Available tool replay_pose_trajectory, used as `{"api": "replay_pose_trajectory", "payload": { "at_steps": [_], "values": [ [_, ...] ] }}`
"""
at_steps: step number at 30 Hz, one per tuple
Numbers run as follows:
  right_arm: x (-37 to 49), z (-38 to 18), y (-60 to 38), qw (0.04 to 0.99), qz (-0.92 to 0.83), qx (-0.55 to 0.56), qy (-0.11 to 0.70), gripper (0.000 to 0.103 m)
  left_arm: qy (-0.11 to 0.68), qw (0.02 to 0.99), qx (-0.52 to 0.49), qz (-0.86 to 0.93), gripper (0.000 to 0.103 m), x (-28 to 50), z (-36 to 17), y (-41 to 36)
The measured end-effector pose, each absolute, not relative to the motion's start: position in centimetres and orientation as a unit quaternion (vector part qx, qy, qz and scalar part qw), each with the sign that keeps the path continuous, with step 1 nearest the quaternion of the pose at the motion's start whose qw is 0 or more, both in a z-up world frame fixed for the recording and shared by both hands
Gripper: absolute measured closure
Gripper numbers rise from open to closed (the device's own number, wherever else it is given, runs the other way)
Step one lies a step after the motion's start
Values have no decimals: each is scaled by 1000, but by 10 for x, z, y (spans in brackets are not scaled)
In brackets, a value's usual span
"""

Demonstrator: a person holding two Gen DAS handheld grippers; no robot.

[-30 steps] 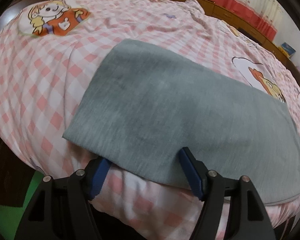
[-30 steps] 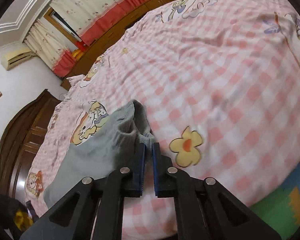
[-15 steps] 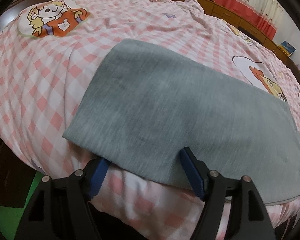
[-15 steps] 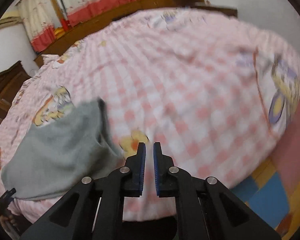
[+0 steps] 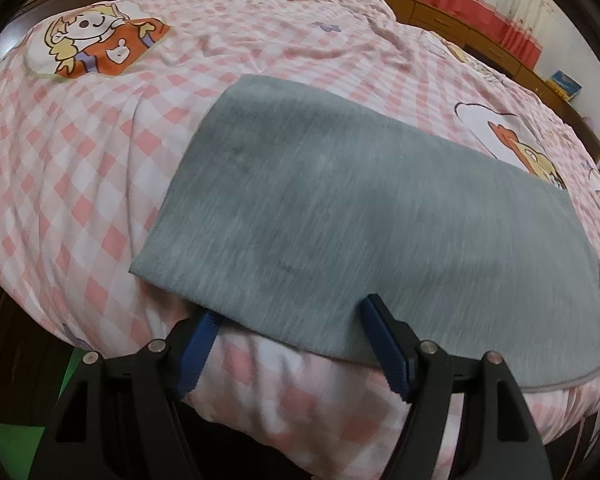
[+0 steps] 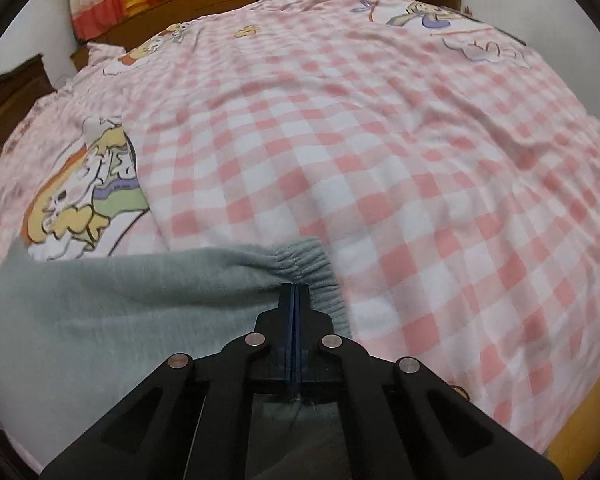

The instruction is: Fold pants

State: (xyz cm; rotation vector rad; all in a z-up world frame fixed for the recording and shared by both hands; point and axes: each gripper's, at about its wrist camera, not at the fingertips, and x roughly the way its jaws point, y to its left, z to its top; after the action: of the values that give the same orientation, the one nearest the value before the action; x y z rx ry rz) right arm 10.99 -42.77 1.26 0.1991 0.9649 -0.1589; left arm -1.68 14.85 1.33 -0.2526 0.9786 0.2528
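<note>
Grey pants [image 5: 360, 208] lie folded flat as a long rectangle on the pink checked bedsheet [image 5: 80, 160]. My left gripper [image 5: 292, 336] stands open at their near edge, which hangs over the bedside. Its left fingertip is tucked just under the hem and its right one rests against the fabric. In the right wrist view the pants [image 6: 100, 312] fill the lower left, with the gathered waistband [image 6: 300, 264] at their right end. My right gripper [image 6: 295, 292] is shut with its tips over the waistband. No cloth shows between its pads.
The bedsheet [image 6: 380, 160] with cartoon prints spreads far to the right of the pants. Low wooden cabinets [image 5: 480, 40] and red curtains [image 5: 520, 20] line the far wall. A green floor mat [image 5: 20, 440] lies below the bed's near edge.
My right gripper swung from the bare sheet beside the pants back over the waistband, and its small gap closed. The left gripper and the pants stayed almost still.
</note>
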Motion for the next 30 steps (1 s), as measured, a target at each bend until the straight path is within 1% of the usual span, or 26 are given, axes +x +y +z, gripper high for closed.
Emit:
{"api": "replay_pose_trajectory", "payload": {
  "at_steps": [4, 6, 11, 13, 14, 19, 24, 27, 29, 30],
  "values": [
    [99, 29, -420, 879, -66, 70, 467, 102, 458, 871, -136, 111, 27, -22, 15, 154],
    [85, 43, -413, 884, -53, 60, 461, 94, 453, 873, -139, 111, 27, -26, 18, 155],
    [56, 73, -377, 895, -4, 10, 446, 86, 433, 880, -159, 113, 28, -41, 30, 172],
    [52, 79, -354, 893, 25, 5, 450, 76, 423, 883, -162, 123, 28, -45, 34, 183],
    [52, 80, -344, 890, 39, 5, 454, 74, 418, 884, -166, 125, 28, -47, 35, 188],
    [48, 69, -271, 874, 100, -8, 476, 74, 397, 885, -206, 127, 28, -50, 36, 220],
    [49, 38, -204, 847, 143, -13, 511, 74, 377, 891, -230, 109, 28, -38, 40, 238],
    [45, 21, -177, 851, 123, -44, 508, 61, 376, 893, -232, 82, 28, -19, 43, 241],
    [41, 13, -175, 863, 101, -22, 494, 56, 387, 890, -230, 72, 28, -1, 40, 242],
    [38, 11, -176, 868, 100, -7, 486, 52, 389, 890, -229, 70, 28, 9, 38, 242]
  ]
}}
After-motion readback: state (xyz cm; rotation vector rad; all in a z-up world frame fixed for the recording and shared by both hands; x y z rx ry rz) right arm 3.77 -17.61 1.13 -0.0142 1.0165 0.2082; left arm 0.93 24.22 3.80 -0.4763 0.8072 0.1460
